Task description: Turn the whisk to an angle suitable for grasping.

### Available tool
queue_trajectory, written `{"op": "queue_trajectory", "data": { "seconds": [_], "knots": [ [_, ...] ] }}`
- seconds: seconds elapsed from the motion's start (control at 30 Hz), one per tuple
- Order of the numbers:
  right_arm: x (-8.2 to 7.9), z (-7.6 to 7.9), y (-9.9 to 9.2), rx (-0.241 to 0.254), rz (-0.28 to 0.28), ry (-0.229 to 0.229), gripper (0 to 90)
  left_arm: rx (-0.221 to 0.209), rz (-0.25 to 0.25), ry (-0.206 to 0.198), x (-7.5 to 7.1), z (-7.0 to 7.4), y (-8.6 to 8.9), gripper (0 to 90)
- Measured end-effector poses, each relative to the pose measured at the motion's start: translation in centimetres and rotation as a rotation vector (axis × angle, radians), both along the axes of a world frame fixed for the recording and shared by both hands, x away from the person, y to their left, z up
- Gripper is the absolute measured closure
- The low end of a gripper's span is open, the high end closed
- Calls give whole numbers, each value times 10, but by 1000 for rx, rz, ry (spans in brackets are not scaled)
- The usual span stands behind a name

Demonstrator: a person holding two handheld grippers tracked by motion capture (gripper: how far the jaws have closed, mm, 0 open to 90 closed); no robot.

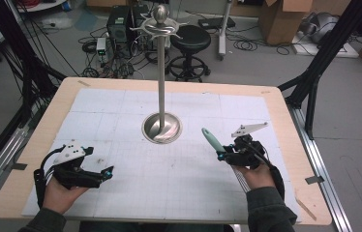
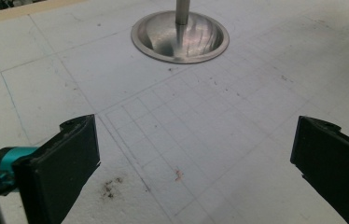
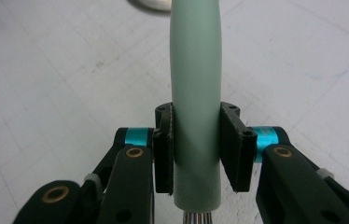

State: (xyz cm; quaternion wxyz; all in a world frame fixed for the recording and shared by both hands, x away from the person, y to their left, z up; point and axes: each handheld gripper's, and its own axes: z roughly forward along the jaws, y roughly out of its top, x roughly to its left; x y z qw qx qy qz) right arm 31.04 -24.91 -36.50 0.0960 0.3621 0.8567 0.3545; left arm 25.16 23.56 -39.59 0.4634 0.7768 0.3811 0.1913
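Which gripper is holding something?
The right gripper, its jaws clamped on the pale green handle of a utensil. The left gripper has its jaws spread wide over bare mat, nothing between them.

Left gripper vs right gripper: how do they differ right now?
The left gripper has its jaws wide apart with nothing between them; the right gripper is shut on a pale green handle. The left one sits low over the white mat; the right one tilts its handle upward. Both have black jaws.
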Motion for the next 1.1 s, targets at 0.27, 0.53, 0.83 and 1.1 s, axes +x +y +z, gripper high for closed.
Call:
{"op": "queue_trajectory", "data": {
  "seconds": [0.27, 0.53, 0.83, 1.1],
  "knots": [
    [-2, 9, -6, 69, -6, -31, 692, -1, -1, 2, 0, 0, 0, 17],
    [-6, 25, -15, 190, -1, -107, 692, 0, 1, 0, 0, 0, 0, 17],
    [-8, 39, -19, 290, 9, -175, 692, 0, 0, 0, 0, 0, 0, 17],
    [-9, 48, -19, 348, 22, -249, 692, 0, -2, 1, 0, 0, 1, 17]
  ]
}}
